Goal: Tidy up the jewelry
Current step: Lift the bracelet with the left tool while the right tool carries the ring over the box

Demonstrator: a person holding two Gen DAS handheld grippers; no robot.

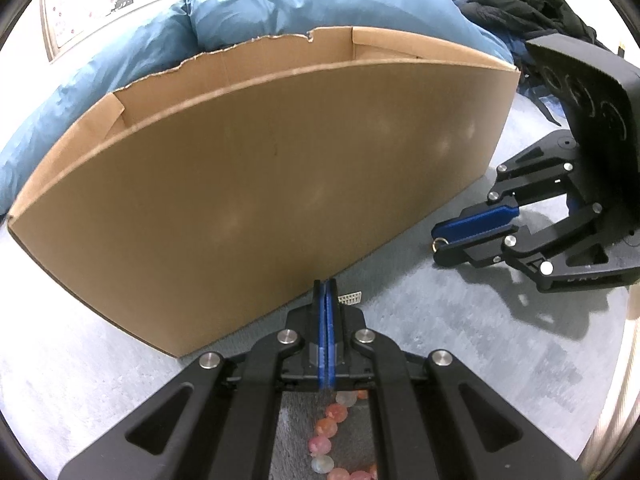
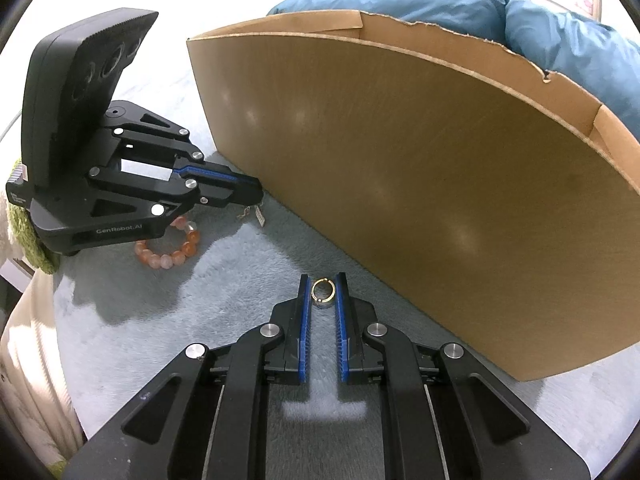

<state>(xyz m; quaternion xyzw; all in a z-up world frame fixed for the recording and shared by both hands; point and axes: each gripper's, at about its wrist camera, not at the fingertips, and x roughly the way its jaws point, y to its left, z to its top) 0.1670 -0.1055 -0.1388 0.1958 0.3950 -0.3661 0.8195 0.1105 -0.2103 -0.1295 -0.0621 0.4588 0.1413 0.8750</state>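
A gold ring (image 2: 323, 291) stands between the blue pads of my right gripper (image 2: 322, 285), which is closed onto it just above the grey fleece; the ring also shows at that gripper's tip in the left wrist view (image 1: 439, 243). My left gripper (image 1: 325, 285) is shut, its tips at a thin string with a small tag (image 2: 259, 215). An orange bead bracelet (image 2: 168, 254) lies on the fleece under the left gripper (image 2: 256, 192), also visible below its fingers (image 1: 330, 432). A large cardboard box (image 1: 256, 184) stands just beyond both grippers.
A blue duvet (image 1: 248, 8) lies behind the box (image 2: 440, 168). Dark clothing (image 1: 532, 4) sits at the far right. A green fuzzy item (image 2: 24, 236) is at the left edge. The grey fleece surface (image 2: 248, 280) ends near a beige edge.
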